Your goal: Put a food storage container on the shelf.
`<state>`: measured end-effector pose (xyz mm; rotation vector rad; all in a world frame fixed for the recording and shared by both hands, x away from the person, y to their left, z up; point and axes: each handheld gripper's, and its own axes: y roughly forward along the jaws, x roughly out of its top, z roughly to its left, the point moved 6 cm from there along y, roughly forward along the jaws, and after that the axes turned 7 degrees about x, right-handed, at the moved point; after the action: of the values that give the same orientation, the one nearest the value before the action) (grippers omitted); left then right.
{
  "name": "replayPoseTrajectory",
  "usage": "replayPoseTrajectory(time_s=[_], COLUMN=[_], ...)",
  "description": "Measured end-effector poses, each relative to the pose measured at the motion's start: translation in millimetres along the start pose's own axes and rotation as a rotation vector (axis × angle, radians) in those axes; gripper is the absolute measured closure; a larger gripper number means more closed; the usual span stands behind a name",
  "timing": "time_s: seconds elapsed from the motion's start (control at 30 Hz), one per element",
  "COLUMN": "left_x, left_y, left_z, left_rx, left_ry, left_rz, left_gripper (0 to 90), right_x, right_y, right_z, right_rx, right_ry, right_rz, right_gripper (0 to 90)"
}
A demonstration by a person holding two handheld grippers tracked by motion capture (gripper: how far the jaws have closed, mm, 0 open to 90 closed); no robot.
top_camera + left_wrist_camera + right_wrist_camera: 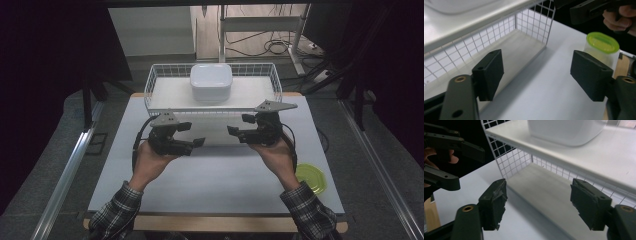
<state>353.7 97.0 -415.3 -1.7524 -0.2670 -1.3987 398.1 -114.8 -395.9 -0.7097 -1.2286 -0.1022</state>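
Now both hands hold their tongs low over the white worktop (215, 175), tips turned toward each other, just before the wire basket (155, 80); left tongs (196, 145) and right tongs (234, 133) released, empty. White lidded box (210, 82) sits inside the basket.

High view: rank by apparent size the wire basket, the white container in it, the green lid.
1. wire basket, clearly the largest.
2. white container, sitting inside it.
3. green lid, smallest, partly hidden behind the person's right forearm and nearer the camera, so its true size against the container is unsure.
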Motion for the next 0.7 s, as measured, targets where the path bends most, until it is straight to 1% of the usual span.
replayPoseTrajectory(time_s=[0.07, 0.1, 0.2, 0.3, 0.4, 0.5, 0.57, 0.63, 0.7], left_x=[-6.7, -10.2, -20.6, -31.4, -41.8, -51.1, -58.1, -65.7, -73.0], left_y=[-2.6, -3.9, -7.1, -9.7, -11.4, -14.9, -17.5, -19.5, -21.2], left_z=[-2.3, -3.4, -5.9, -8.0, -9.8, -11.0, -12.0, -12.7, -13.0], left_rx=[0.003, 0.0, 0.009, 0.03, 0.039, 0.065, 0.068, 0.073, 0.105], left_ry=[0.001, -0.002, -0.019, -0.023, -0.028, -0.023, -0.035, -0.034, -0.012], left_rz=[0.002, 0.002, 0.005, 0.013, 0.022, 0.031, 0.031, 0.032, 0.025], left_gripper=[22.0, 20.9, 16.3, 12.5, 10.0, 7.5, 6.2, 5.7, 5.1], right_x=[-6.9, -10.4, -20.6, -29.5, -36.5, -44.4, -51.1, -57.9, -65.0], right_y=[-0.5, -0.7, -1.8, -2.8, -2.9, -2.7, -2.6, -2.7, -3.1], right_z=[2.9, 4.2, 6.6, 7.7, 9.5, 12.3, 14.8, 16.5, 18.6], right_rx=[0.0, 0.002, 0.007, 0.01, 0.009, 0.017, 0.021, 0.018, 0.017], right_ry=[-0.006, -0.006, -0.013, -0.012, -0.011, -0.016, -0.025, -0.04, -0.048], right_rz=[0.003, 0.006, 0.015, 0.019, 0.037, 0.047, 0.059, 0.072, 0.084], right_gripper=[25.3, 24.2, 21.0, 18.1, 14.9, 12.9, 11.5, 10.6, 9.5])
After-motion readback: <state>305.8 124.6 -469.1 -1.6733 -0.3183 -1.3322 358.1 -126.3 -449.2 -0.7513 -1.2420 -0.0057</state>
